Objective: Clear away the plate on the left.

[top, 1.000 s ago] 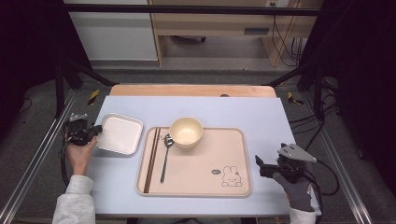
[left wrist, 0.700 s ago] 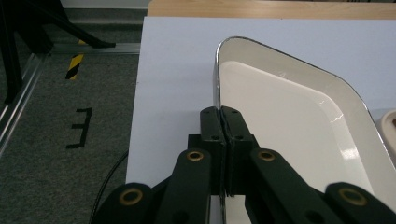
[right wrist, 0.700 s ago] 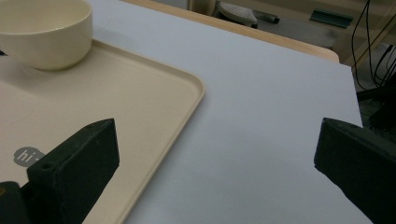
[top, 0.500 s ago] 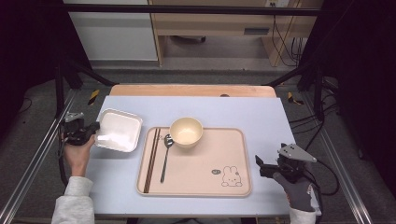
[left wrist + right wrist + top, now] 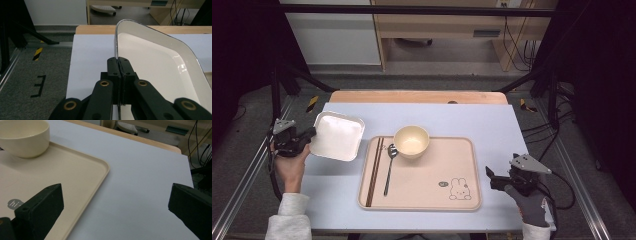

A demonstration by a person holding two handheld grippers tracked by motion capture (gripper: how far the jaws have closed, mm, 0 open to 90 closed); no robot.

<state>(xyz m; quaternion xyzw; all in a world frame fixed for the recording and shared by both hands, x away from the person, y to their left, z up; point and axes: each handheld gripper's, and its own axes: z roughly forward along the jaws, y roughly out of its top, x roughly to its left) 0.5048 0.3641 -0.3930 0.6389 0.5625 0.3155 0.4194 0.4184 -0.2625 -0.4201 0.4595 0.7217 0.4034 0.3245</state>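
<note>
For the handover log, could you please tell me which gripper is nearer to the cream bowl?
Left. The left gripper, shut on the white plate beside the tray, is somewhat closer to the bowl; the right gripper rests open off the tray's near right corner.

The desk (image 5: 472,120) is lit evenly from above, while the surroundings in the high view are left in deep darkness. Shadows are soft and short. A small glare streak is seen on the white dish (image 5: 180,68). The near claw jaws in both gripper views are rendered slightly soft, the background mildly blurred.
</note>
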